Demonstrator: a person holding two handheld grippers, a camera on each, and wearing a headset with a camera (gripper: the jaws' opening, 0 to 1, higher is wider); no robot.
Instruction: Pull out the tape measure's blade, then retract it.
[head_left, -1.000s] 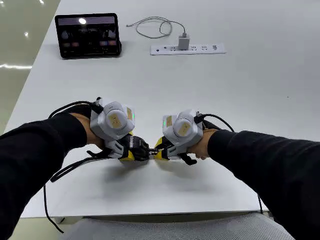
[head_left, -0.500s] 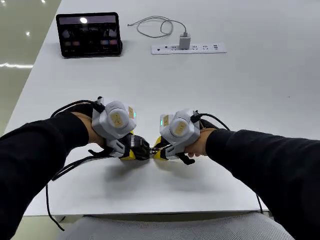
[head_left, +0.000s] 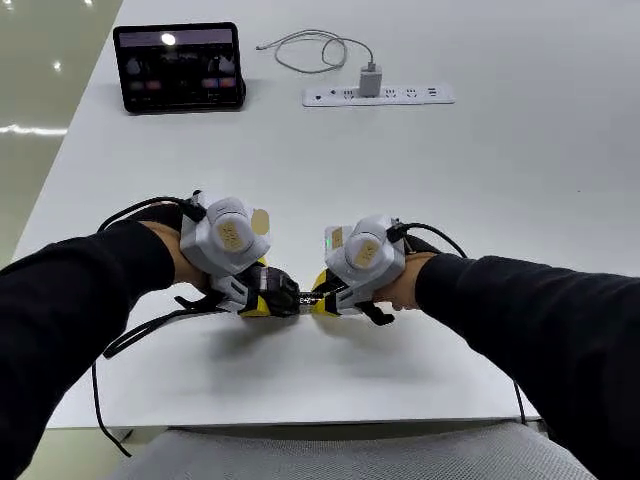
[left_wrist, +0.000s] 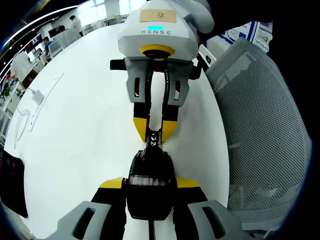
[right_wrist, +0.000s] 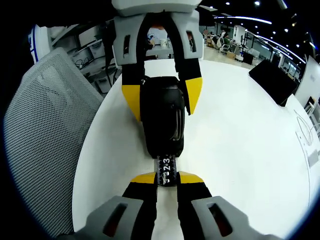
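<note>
**Desk:** What have you got in the grippers?

**Operator:** I count one tape measure (right_wrist: 162, 112), black, low over the near part of the table (head_left: 480, 180), between my two hands. I can't tell whether it touches the top. My left gripper (left_wrist: 150, 186) is clamped on it, one yellow-tipped jaw on each side of the body.

**Desk:** And the other one?

**Operator:** My right gripper (right_wrist: 166, 180) is closed on the blade (left_wrist: 154, 140), pinching its end. The two grippers face each other, tips nearly meeting. I see just a short stretch of blade out of the tape measure's mouth, running straight into the right jaws. In the right gripper view I can read a 2 and a 3 on it.

**Desk:** Anything else on the table? Count it for me.

**Operator:** Four things, all at the far side, well apart from the grippers. One tablet (head_left: 180, 66), propped up with its screen lit, at far left. One white power strip (head_left: 380, 96) to its right. One charger (head_left: 369, 80) plugged into that strip. One white cable (head_left: 310, 50) looping from the charger towards the tablet.

**Desk:** Off the table?

**Operator:** One mesh chair (left_wrist: 260, 130) at the near edge
</note>
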